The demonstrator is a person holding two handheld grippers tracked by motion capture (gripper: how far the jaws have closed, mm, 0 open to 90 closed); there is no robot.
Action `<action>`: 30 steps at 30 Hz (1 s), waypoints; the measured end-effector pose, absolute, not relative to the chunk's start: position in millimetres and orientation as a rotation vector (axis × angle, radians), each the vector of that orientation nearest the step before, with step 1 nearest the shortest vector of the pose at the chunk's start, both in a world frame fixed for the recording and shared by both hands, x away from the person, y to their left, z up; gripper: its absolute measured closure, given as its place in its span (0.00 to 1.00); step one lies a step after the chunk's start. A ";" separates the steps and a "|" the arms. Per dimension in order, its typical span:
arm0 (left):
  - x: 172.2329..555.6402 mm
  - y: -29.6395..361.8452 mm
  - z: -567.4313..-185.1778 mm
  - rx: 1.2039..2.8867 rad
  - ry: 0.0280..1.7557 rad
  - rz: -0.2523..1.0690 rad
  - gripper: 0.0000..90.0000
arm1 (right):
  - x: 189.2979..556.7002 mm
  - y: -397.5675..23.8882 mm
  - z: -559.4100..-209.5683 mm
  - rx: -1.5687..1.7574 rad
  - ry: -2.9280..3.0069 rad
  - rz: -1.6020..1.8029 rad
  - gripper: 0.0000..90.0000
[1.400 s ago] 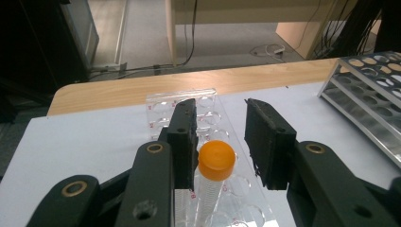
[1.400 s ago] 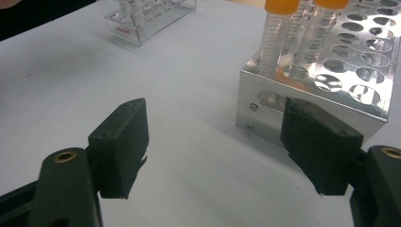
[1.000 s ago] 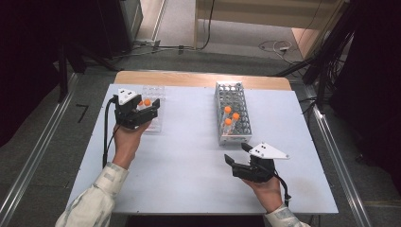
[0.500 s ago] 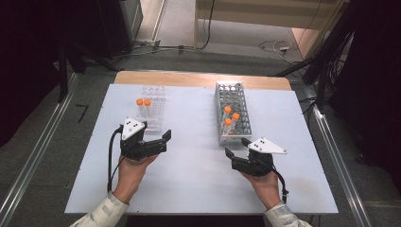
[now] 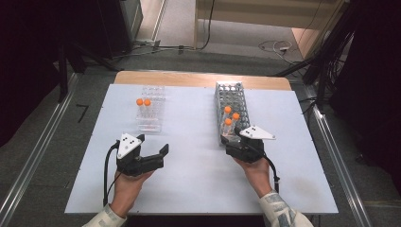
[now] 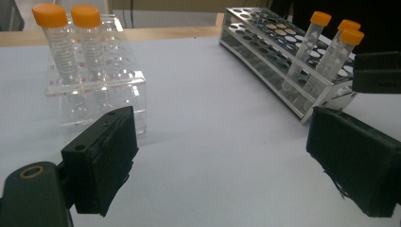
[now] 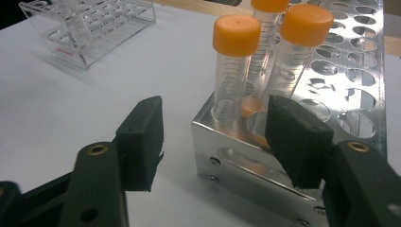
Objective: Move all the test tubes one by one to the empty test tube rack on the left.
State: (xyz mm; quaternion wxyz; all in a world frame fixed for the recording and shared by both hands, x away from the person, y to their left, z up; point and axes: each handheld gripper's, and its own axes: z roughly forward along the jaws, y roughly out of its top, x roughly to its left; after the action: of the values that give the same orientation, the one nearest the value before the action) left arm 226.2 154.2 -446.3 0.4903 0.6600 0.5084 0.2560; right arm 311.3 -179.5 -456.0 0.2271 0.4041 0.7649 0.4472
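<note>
Left claw point(image 5: 163, 153) pulled back from the clear rack point(image 5: 150, 113), jaws wide, nothing inside. Two tubes point(image 6: 71, 42) now parked there. Right claw point(image 7: 215, 137) closing at the metal rack point(image 5: 231, 111), nothing gripped yet. Nearest tube point(image 7: 231, 66) probably next.

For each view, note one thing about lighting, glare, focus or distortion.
High view: the surroundings are dark, the white table evenly lit. Left gripper view: the metal rack bows from lens distortion. Right gripper view: the metal rack shows bright reflections, and the clear rack farther off looks soft.
</note>
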 end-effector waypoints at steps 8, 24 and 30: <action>225.1 153.2 -447.0 1.614 1.225 0.625 0.11 | 321.7 -175.6 -459.7 1.132 2.087 1.230 0.59; 224.3 151.8 -447.5 1.619 1.215 0.630 0.13 | 330.3 -170.6 -461.4 1.135 2.056 1.231 0.79; 224.4 151.7 -447.8 1.618 1.216 0.628 0.13 | 328.2 -171.0 -456.7 1.123 2.044 1.239 0.80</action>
State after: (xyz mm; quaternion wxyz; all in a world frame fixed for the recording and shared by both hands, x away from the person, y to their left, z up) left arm 224.4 151.7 -447.8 0.4894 0.6658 0.5003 0.2585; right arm 328.2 -171.0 -456.7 0.2479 0.4119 0.7497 0.4547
